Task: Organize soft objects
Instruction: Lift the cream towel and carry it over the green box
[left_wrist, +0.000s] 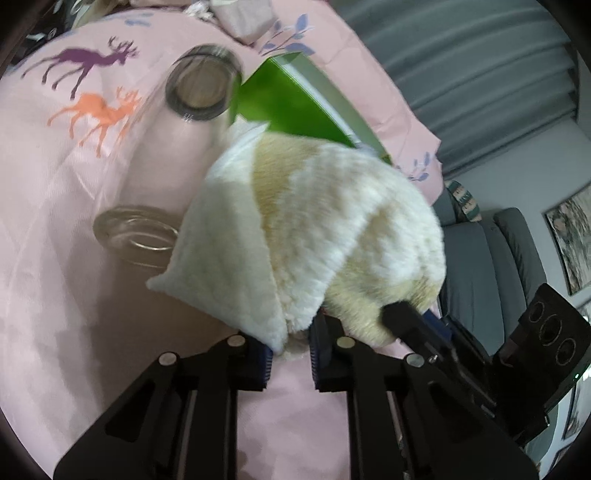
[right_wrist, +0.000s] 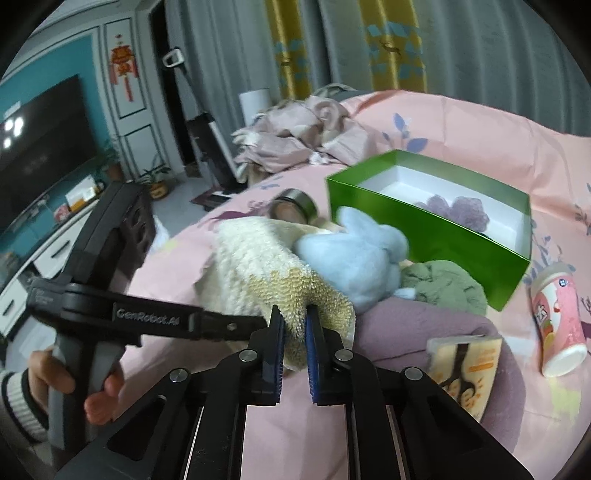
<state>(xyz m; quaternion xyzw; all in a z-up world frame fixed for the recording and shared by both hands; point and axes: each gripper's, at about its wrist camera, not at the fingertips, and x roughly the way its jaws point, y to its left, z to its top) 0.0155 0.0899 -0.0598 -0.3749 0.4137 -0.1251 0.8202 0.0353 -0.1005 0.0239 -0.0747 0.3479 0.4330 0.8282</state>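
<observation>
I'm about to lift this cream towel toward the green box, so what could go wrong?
Both jaws pinch only the near edge of the cream towel, so it may sag or slip out. The blue plush leans on it and could tumble off. The glass jar beside it may get dragged along.

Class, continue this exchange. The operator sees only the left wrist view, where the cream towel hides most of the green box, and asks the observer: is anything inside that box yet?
Observer: Yes, one purple fluffy item lies inside the green box.
Operator: Other soft things waiting?
Observer: A light blue plush toy and a green cloth lie just in front of the box's near wall.
Operator: Is the right hand-held gripper gripping the towel?
Observer: Yes, it is shut on the cream towel's tan edge.
</observation>
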